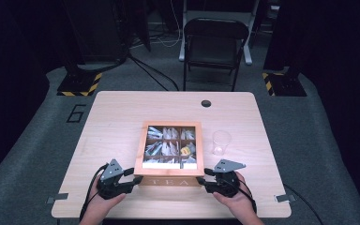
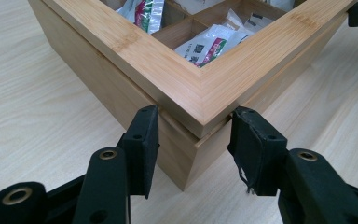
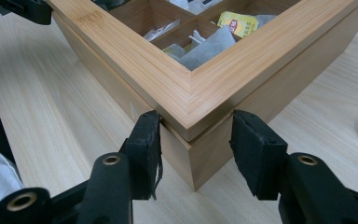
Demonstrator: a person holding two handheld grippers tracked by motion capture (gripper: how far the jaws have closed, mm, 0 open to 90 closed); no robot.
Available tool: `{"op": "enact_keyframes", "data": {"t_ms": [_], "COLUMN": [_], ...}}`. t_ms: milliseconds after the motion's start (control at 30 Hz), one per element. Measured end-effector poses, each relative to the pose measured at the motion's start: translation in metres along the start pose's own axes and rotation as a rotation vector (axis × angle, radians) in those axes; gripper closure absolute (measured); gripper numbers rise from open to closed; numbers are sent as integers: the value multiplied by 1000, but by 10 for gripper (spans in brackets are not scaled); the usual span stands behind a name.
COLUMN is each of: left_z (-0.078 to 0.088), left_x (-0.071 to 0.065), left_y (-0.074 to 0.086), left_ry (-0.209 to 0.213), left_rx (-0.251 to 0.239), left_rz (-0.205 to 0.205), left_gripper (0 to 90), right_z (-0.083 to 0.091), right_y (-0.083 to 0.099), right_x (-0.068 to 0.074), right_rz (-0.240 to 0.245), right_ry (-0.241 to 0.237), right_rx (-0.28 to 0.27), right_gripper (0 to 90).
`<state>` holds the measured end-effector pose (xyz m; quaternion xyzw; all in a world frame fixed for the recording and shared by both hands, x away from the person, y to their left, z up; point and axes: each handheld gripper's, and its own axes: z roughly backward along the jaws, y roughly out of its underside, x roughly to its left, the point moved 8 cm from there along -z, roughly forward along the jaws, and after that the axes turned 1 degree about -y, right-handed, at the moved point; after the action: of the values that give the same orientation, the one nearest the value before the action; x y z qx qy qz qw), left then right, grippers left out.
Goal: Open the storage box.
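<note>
Fingers [image 2: 142,140] of left gripper [image 2: 193,137] pinched across the near left corner of the lid [image 2: 182,88], right at its seam; likewise right gripper [image 3: 196,137] on the near right corner. Probably about to raise the lid: keep both pinches even, lift together, avoid dragging the tea box [image 1: 171,180] across the table [image 1: 117,112]. Farther off, steer clear of the sachets [image 2: 205,46] and the clear cup [image 1: 221,142] just beside the box.

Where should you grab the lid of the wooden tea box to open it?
Probably at the lid's two near corners, coming from the person's side. The lid juts past the tea box base there, leaving a seam and lip to catch. Each hand-held gripper, left and right, already straddles one corner.
</note>
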<state>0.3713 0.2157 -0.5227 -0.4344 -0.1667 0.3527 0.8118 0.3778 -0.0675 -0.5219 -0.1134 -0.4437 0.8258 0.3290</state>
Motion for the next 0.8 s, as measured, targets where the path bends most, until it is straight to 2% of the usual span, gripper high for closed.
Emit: {"op": "enact_keyframes", "data": {"t_ms": [167, 200, 300, 333, 367, 533, 567, 633, 800], "left_z": [1, 1, 1, 1, 1, 3, 3, 5, 7], "left_x": [-1, -1, -1, -2, 0, -1, 0, -1, 1], "left_y": [-3, -4, -7, -8, -9, -12, -14, -17, -23], "left_ry": [1, -5, -4, 7, 0, 8, -2, 10, 9], "left_rx": [7, -2, -5, -3, -6, 7, -4, -10, -9], "left_rz": [-7, -8, 0, 9, -1, 5, 5, 25, 12], "left_gripper": [522, 522, 520, 521, 521, 518, 518, 516, 489], "right_z": [0, 0, 1, 1, 1, 4, 4, 5, 7], "right_y": [-3, -4, -7, -8, -9, -13, -13, -16, -24], "right_x": [1, 1, 2, 2, 2, 2, 2, 2, 1], "right_rz": [8, 20, 15, 17, 22, 2, 2, 2, -7], "right_ry": [10, 2, -2, -2, -6, -7, -7, -12, -15], "right_rx": [5, 0, -1, -3, -2, -6, -6, -8, -9], "right_gripper": [516, 516, 513, 511, 511, 512, 512, 509, 491]}}
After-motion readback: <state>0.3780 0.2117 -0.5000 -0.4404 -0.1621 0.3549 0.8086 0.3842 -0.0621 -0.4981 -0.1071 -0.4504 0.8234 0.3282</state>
